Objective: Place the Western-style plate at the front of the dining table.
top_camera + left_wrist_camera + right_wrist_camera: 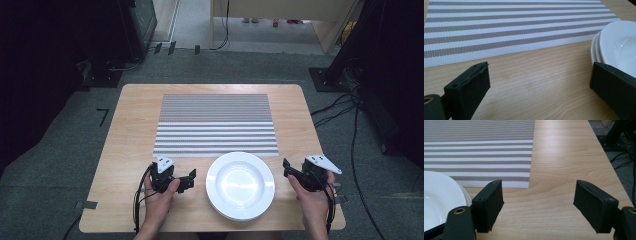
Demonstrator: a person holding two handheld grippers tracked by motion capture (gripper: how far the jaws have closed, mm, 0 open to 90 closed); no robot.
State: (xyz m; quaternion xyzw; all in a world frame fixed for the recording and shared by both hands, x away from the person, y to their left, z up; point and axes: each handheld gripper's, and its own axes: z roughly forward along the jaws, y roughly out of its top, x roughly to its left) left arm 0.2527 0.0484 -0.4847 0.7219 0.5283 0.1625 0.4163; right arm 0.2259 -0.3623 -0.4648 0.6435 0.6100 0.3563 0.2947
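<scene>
A stack of white plates (240,184) sits near the front edge of the wooden table (135,130), just below a grey-and-white striped placemat (216,124). My left gripper (189,178) is held low to the left of the plates, jaws open and empty. In the left gripper view the plates (616,42) lie just beyond the right jaw and the placemat (511,27) stretches ahead. My right gripper (287,168) is to the right of the plates, open and empty. In the right gripper view the plates (441,200) show at the lower left and the placemat (479,150) ahead.
Bare wood (564,165) lies right of the placemat up to the table's right edge. Cables (345,107) and dark stands stand on the grey floor around the table. Both forearms come in from the bottom of the high view.
</scene>
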